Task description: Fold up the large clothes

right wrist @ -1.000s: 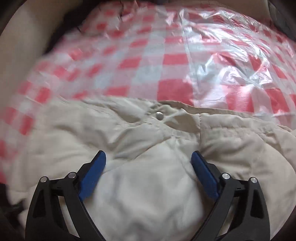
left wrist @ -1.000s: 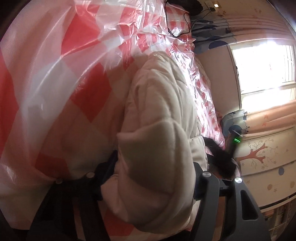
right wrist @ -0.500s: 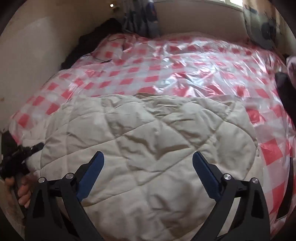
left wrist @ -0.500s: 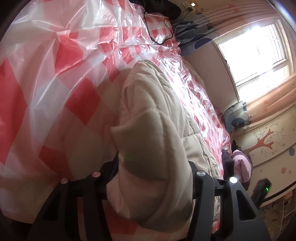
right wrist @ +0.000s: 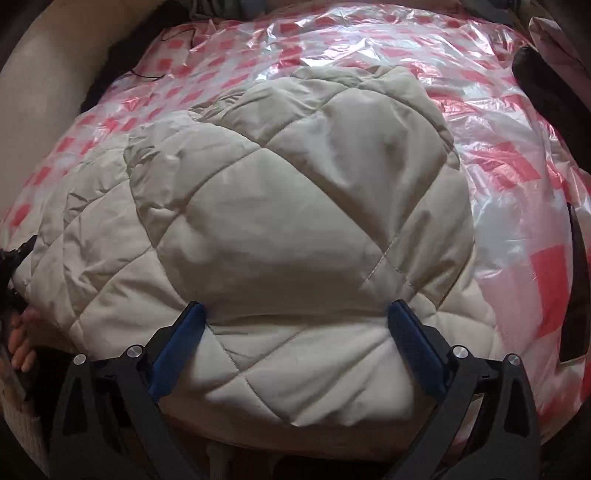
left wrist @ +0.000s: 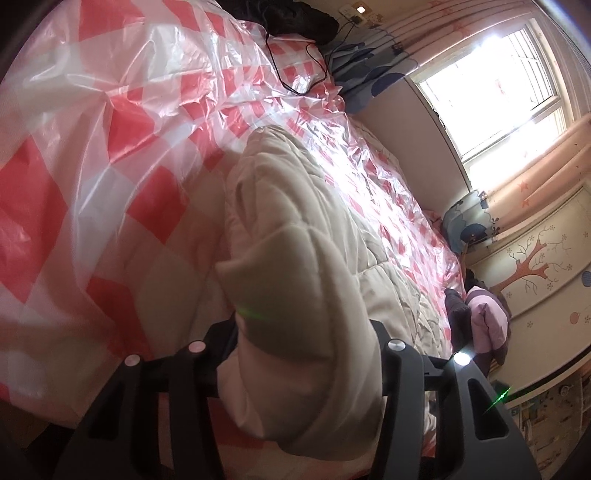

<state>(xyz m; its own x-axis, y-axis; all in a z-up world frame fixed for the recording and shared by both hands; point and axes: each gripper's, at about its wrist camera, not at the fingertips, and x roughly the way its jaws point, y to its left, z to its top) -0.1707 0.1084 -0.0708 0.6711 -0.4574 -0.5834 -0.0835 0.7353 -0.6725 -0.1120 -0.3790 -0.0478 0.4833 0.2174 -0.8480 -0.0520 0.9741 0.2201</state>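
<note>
A cream quilted jacket (right wrist: 295,184) lies on the bed, with one puffy panel folded over on top of the rest. My right gripper (right wrist: 294,308) stands over its near edge. The jaws are wide and still opening, and the blue pads (right wrist: 184,332) flank the fold without squeezing it. In the left wrist view, a thick roll of the same jacket (left wrist: 295,206) fills my left gripper (left wrist: 301,332). Its jaws are closing onto the roll and the padding bulges past both fingers. A hand (right wrist: 20,347) holding that gripper shows at the far left edge.
A red-and-white checked plastic sheet (left wrist: 110,147) covers the bed. A black cable (left wrist: 295,66) and dark clothes (left wrist: 295,18) lie at its head. A pink and purple garment (left wrist: 484,317) sits at the bed's edge below the window (left wrist: 498,81). A wall (right wrist: 44,92) runs along the far side.
The right gripper swept across the jacket from the snap area, and a folded quilted panel now lies before it. The left view rolled, and its jaws narrowed on the roll.
</note>
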